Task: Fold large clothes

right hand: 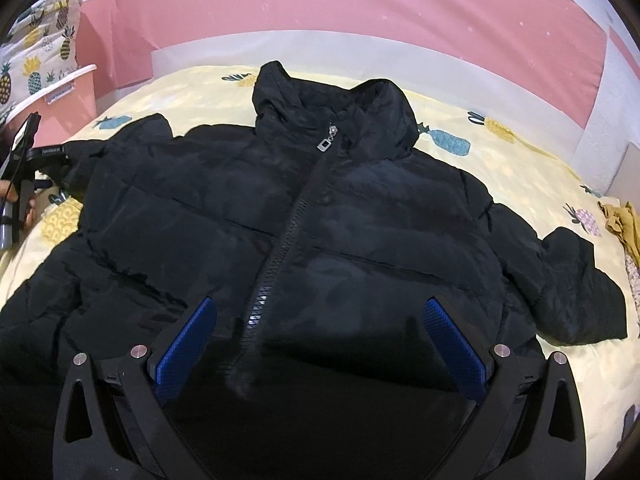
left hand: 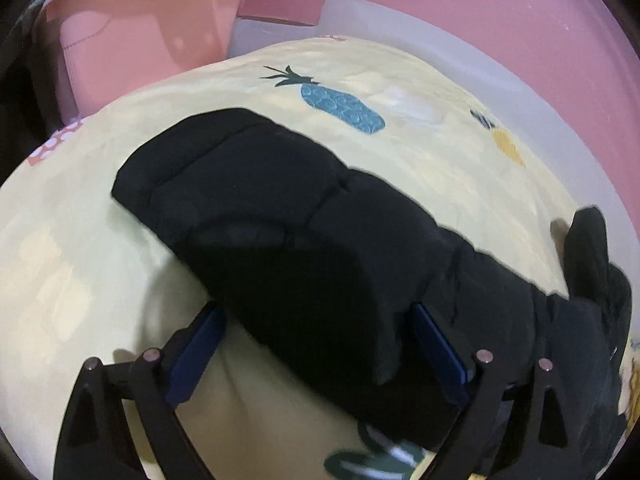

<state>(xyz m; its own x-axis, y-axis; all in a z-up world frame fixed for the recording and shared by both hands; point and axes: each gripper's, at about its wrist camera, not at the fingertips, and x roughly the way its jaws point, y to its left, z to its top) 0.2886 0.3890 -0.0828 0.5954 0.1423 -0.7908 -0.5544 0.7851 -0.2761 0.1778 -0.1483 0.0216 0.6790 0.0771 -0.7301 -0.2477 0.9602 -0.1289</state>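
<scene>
Sleeve (left hand: 280, 216) of one black puffer jacket (right hand: 304, 216) lies between spread fingers of my left tool (left hand: 316, 336), not gripped. Jacket flat on bed (right hand: 520, 168), zipped, face up, both sleeves out: no fold made, I judge. My right tool (right hand: 320, 332) released above hem. Two tools, one jacket.

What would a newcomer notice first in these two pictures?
First, the black jacket, spread front-up across the yellow pineapple sheet, zipped, sleeves out to both sides. Next, the right hand-held gripper, open over its lower front, and the left hand-held gripper, open around a sleeve. A pink bin stands beyond the bed.
</scene>
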